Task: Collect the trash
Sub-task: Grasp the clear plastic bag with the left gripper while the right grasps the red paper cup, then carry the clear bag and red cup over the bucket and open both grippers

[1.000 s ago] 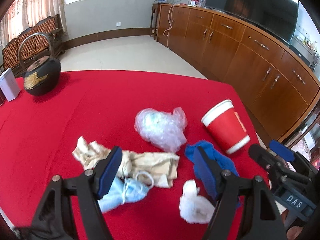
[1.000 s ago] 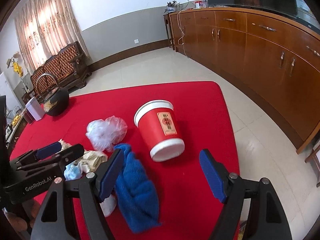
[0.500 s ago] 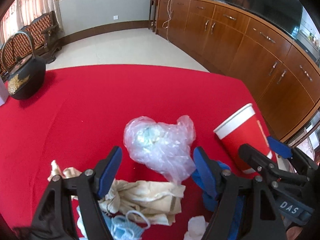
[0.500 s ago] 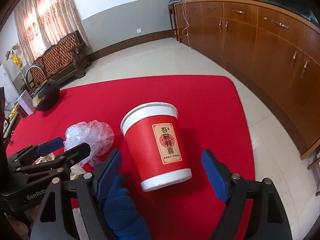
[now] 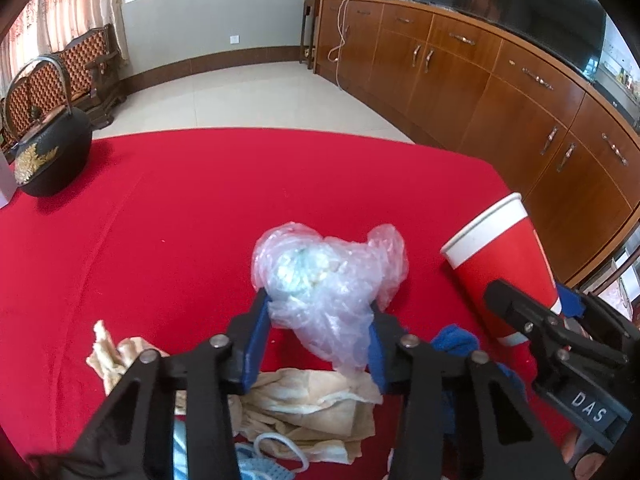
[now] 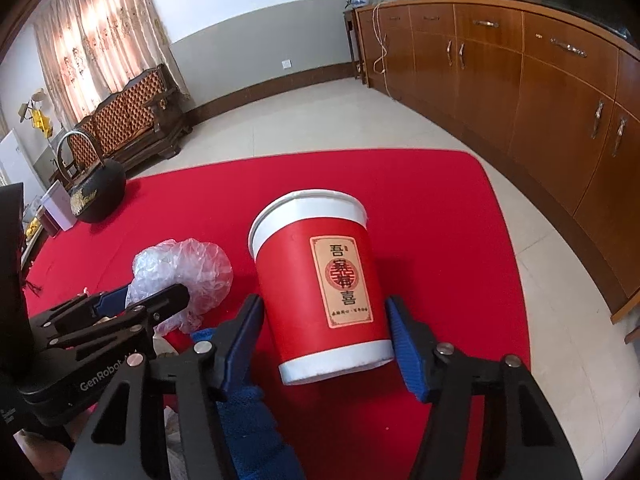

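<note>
Pinching the crumpled clear plastic bag [image 5: 328, 280], the left gripper [image 5: 316, 340] is closed on it; the red paper cup's [image 6: 320, 292] label is shown only by the right wrist view, flanked by the right gripper [image 6: 324, 344], contact unclear.

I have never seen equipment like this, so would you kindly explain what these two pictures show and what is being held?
There is no robot here: a person holds a hand-operated gripper in each hand, each with two blue-padded fingers and a wide-angle camera looking along them. One picture comes from each camera.

In the left camera's picture, the left gripper has closed on a crumpled clear plastic bag. In the right camera's picture, the right gripper has its fingers on both sides of a red paper cup, touching it or nearly so; it may be the trash container.

All this sits on a red tablecloth. Also lying there are crumpled beige paper, a blue cloth and a blue face mask. A black teapot stands at the far corner.
</note>
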`<state>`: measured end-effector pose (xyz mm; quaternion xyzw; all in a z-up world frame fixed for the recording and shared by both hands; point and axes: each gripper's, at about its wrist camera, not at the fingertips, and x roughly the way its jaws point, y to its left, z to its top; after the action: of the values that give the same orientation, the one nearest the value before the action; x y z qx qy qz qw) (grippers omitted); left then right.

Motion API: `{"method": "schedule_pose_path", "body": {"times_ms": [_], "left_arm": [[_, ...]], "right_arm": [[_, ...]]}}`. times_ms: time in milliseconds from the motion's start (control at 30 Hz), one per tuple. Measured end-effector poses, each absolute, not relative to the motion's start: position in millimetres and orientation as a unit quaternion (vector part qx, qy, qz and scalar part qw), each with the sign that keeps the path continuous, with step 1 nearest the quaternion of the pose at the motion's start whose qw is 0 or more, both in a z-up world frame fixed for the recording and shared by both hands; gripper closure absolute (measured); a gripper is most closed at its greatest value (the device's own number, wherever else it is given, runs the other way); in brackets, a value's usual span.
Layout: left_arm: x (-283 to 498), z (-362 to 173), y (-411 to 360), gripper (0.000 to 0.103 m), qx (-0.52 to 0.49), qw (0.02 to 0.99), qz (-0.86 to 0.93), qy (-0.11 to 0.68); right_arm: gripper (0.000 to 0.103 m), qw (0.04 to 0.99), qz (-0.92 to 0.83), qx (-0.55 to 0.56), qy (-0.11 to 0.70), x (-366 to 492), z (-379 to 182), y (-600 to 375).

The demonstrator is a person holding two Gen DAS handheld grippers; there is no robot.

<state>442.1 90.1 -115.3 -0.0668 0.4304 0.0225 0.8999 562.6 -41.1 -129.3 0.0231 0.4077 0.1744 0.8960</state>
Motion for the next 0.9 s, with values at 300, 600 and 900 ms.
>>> {"method": "schedule_pose_path", "body": {"times_ms": [300,600,900], "left_arm": [[403,-81,91,0.061,-0.067,0.917,0.013,0.394],[349,-51,76,0.061,-0.073,0.923,-0.011,0.377],[287,-35,42,0.061,-0.074,0.924,-0.050,0.373]], "right_arm": [[0.041,0.912,0.165,0.036,0.373,523,-92,-65],[0.041,0.921,0.147,0.054,0.355,436,-57,-111],[0.041,0.928,0.119,0.066,0.347,345,-40,-157]]}}
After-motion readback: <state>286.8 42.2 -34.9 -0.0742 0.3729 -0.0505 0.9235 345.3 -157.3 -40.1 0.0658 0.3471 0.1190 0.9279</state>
